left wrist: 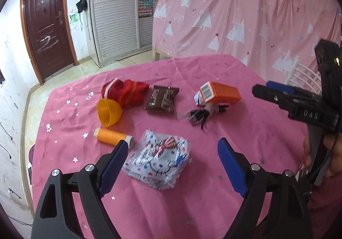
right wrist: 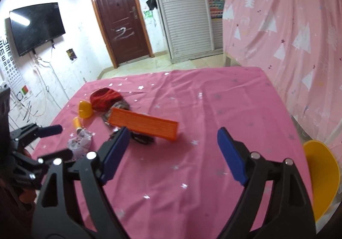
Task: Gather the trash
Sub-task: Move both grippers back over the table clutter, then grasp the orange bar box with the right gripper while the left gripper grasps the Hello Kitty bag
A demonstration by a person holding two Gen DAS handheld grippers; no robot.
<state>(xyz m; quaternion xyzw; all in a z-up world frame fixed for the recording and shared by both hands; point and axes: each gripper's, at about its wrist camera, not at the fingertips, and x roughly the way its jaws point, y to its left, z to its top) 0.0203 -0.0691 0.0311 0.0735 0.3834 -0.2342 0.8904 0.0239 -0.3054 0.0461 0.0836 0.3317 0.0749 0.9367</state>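
Note:
On the pink tablecloth [left wrist: 235, 123] lie a white cartoon-print wrapper [left wrist: 159, 162], a brown snack wrapper [left wrist: 162, 100], an orange carton [left wrist: 220, 94] and a red mesh bag [left wrist: 125, 91]. My left gripper [left wrist: 171, 164] is open, its blue pads either side of the cartoon wrapper, just above it. My right gripper [right wrist: 173, 153] is open and empty over bare cloth, with the orange carton [right wrist: 143, 123] ahead to its left. The right gripper also shows at the right edge of the left wrist view [left wrist: 299, 102].
An orange cup [left wrist: 109, 111], an orange thread spool [left wrist: 113, 136] and a bunch of keys [left wrist: 198, 116] also lie on the table. A yellow chair [right wrist: 320, 177] stands at the table's right. A pink curtain [left wrist: 245, 14] hangs behind.

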